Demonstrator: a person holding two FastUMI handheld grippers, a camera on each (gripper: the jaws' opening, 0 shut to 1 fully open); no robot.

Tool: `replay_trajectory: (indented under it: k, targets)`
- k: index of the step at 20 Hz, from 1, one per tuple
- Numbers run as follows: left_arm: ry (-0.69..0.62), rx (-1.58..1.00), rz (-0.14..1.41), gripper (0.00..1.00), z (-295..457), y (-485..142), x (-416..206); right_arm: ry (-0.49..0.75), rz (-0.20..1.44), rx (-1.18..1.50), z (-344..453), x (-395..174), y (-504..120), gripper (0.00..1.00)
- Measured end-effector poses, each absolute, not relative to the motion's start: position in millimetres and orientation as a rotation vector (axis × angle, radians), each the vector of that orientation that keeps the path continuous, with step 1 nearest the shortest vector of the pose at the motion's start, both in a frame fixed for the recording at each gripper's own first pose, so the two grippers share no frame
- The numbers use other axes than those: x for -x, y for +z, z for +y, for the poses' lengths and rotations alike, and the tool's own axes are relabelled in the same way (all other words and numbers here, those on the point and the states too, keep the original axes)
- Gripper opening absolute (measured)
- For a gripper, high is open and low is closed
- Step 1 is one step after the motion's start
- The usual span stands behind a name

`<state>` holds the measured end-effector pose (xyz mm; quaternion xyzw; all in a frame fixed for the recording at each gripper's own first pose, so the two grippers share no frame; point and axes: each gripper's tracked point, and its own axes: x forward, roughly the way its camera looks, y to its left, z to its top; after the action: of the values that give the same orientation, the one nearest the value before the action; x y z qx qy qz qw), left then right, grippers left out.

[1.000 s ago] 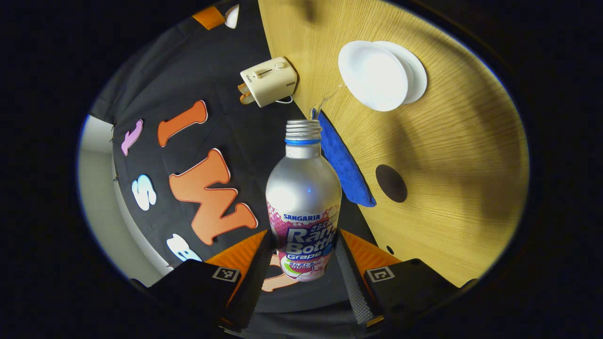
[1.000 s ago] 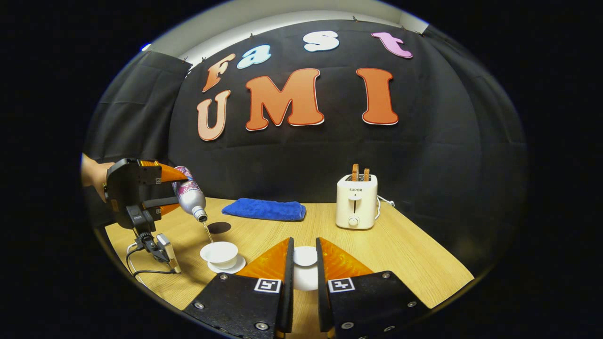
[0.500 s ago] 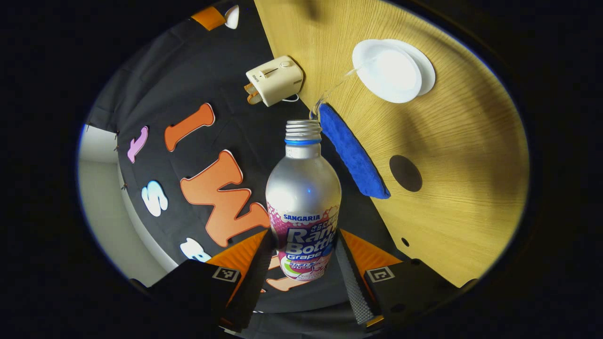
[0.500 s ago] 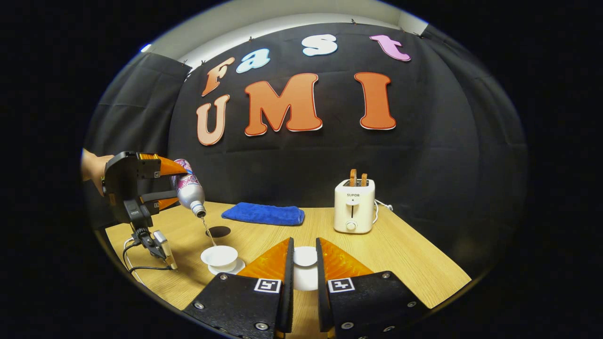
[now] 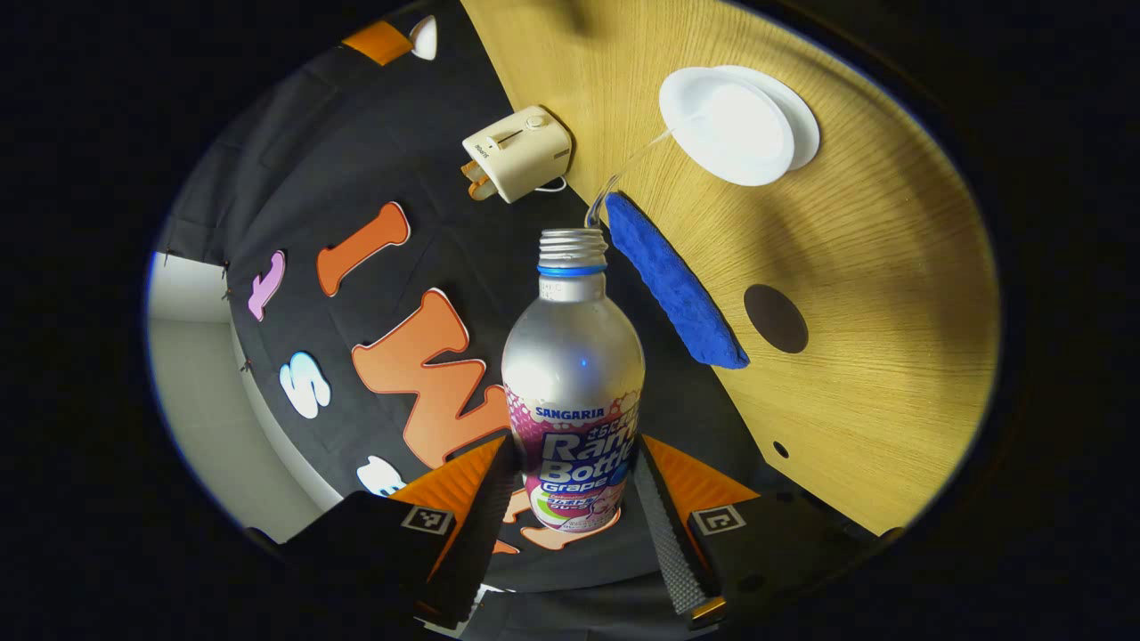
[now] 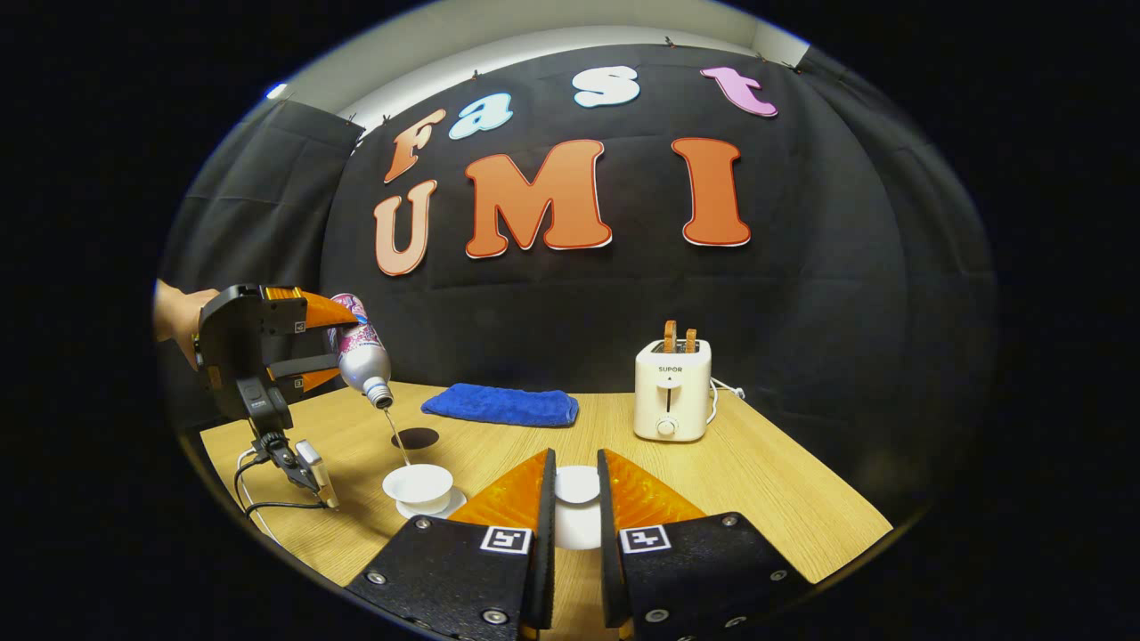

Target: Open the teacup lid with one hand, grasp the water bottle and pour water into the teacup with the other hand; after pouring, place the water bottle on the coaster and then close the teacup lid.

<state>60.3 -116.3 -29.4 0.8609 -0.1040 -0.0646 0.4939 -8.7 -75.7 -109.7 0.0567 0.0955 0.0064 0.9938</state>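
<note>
The left claw (image 5: 570, 499) clamps the silver metal water bottle (image 5: 573, 374), tilted and pouring a thin stream into the white porcelain teacup (image 6: 418, 485) at 9 o'clock on the wooden desk (image 6: 757, 490). The right claw (image 6: 575, 507) pinches the white teacup lid (image 6: 576, 486).

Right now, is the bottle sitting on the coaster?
No, the left gripper holds the bottle tilted above the teacup; the coaster is bare.

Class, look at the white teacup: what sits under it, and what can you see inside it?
A white saucer sits under the white teacup. A thin water stream falls into it; the water level cannot be made out.
</note>
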Motion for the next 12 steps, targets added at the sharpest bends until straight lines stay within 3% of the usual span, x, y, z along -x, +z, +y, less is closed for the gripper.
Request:
replay_trajectory:
  k: [1, 12]
  targets:
    - [-0.154, -2.096, -0.256, 0.84, -118, -31, -60, 0.018, 0.193, -0.114, -74, 10, -111, 0.22]
    - [-0.175, -2.164, -0.323, 0.80, -138, -53, -52, 0.034, 0.199, -0.110, -67, 10, -114, 0.22]
